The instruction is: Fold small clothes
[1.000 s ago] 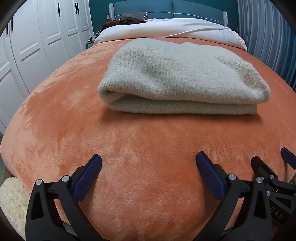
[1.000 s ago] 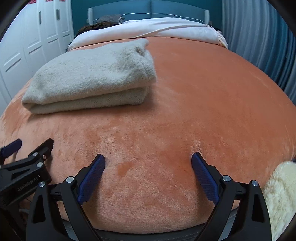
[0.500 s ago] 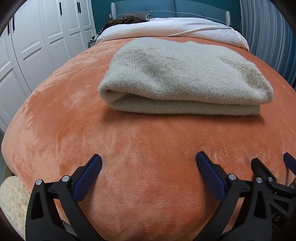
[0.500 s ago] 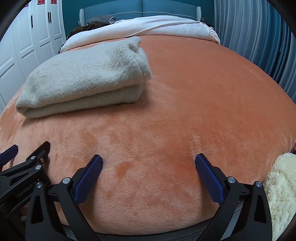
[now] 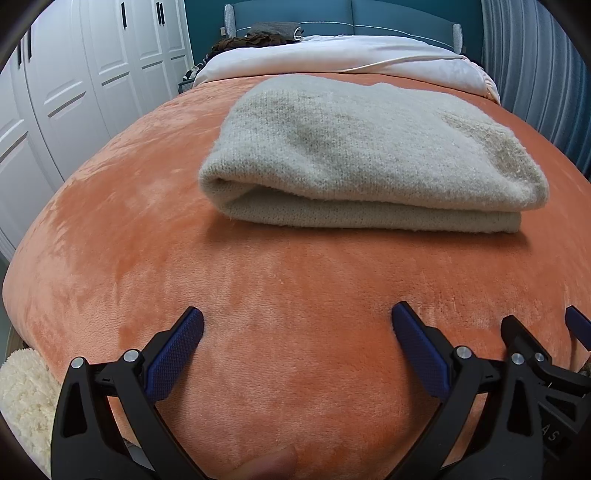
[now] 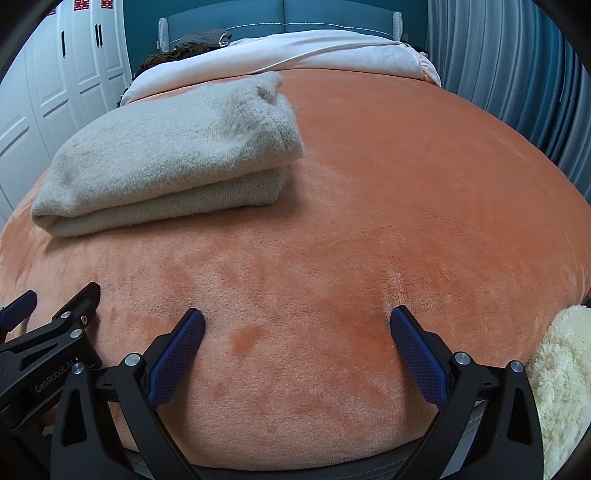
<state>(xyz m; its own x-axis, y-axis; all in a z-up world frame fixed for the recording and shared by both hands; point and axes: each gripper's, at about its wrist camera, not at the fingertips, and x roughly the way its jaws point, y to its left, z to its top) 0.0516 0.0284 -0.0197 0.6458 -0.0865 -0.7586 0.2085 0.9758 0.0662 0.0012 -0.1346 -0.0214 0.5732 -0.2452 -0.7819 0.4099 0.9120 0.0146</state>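
Observation:
A beige knitted garment [image 5: 365, 155] lies folded in a thick stack on the orange blanket [image 5: 277, 280]. It also shows in the right wrist view [image 6: 173, 155], at the left. My left gripper [image 5: 297, 321] is open and empty, low over the blanket near the bed's foot, well short of the garment. My right gripper [image 6: 297, 321] is open and empty beside it, to the right of the garment. Each gripper shows at the edge of the other's view.
White bedding [image 5: 332, 55] and dark clothes [image 5: 258, 33] lie at the bed's head by a teal headboard. White wardrobes [image 5: 74, 92] stand on the left, blue curtains [image 6: 517, 74] on the right. A cream fluffy rug [image 6: 565, 376] lies at the bed's foot.
Both grippers have shifted only slightly; the right view has tilted a little down and right. The garment has not moved. Both stay open.

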